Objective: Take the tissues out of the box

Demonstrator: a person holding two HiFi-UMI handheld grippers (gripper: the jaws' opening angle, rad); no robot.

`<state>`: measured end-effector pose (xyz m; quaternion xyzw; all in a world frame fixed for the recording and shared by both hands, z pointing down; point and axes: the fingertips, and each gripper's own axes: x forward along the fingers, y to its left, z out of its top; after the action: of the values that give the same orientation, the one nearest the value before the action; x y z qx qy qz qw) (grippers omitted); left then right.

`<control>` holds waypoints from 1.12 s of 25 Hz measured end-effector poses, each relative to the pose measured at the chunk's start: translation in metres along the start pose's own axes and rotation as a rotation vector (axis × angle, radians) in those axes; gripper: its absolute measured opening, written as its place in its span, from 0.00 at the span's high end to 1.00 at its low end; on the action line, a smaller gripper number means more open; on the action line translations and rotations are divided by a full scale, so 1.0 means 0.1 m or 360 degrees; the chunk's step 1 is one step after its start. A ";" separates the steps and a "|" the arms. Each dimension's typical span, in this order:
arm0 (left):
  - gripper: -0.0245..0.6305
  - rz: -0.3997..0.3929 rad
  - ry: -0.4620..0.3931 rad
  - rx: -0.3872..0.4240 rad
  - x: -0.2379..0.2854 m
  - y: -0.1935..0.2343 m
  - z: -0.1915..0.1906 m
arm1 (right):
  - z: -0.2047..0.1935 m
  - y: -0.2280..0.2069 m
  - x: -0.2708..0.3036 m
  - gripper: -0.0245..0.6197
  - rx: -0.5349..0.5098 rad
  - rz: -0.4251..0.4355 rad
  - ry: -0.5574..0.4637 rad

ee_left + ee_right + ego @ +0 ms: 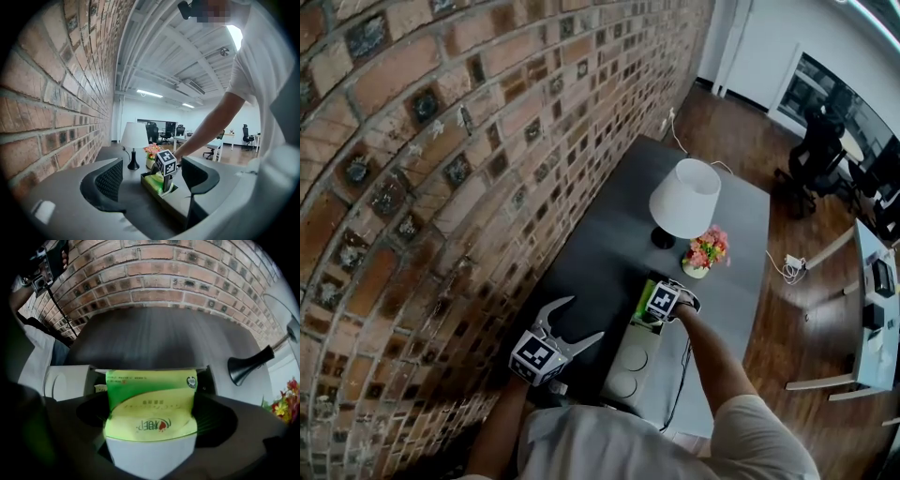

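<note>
A long grey box lies on the dark table, with its far end open. In that opening stands a green and yellow tissue pack, also seen from the head view and the left gripper view. My right gripper reaches down into the box with a jaw on each side of the pack; the pads press its sides and the pack bulges between them. My left gripper hangs over the table left of the box, jaws spread wide, nothing in them.
A brick wall runs along the table's left side. Beyond the box stand a white-shaded lamp and a small pot of flowers. A cable trails off the table's near right edge above the wooden floor.
</note>
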<state>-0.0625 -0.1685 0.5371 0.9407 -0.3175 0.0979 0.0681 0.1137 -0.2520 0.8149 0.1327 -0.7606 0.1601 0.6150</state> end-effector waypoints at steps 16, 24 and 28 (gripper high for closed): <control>0.39 -0.0203 -0.0232 -0.0047 0.19 -0.14 0.52 | 0.00 -0.15 -2.30 0.13 0.0702 -0.0783 -0.1372; 0.39 -0.0213 -0.0540 -0.0100 0.35 -0.28 1.18 | -0.46 0.56 -3.80 0.13 0.0838 -0.1322 -0.1926; 0.39 -0.0078 -0.0593 0.0002 0.32 -0.33 1.26 | -0.82 1.03 -4.14 0.12 0.1027 -0.1695 -0.2018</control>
<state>0.0001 -0.1845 0.4200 0.9500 -0.3017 -0.0796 0.0099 0.2323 -0.1224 0.4180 0.6994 -0.7133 -0.0443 0.0037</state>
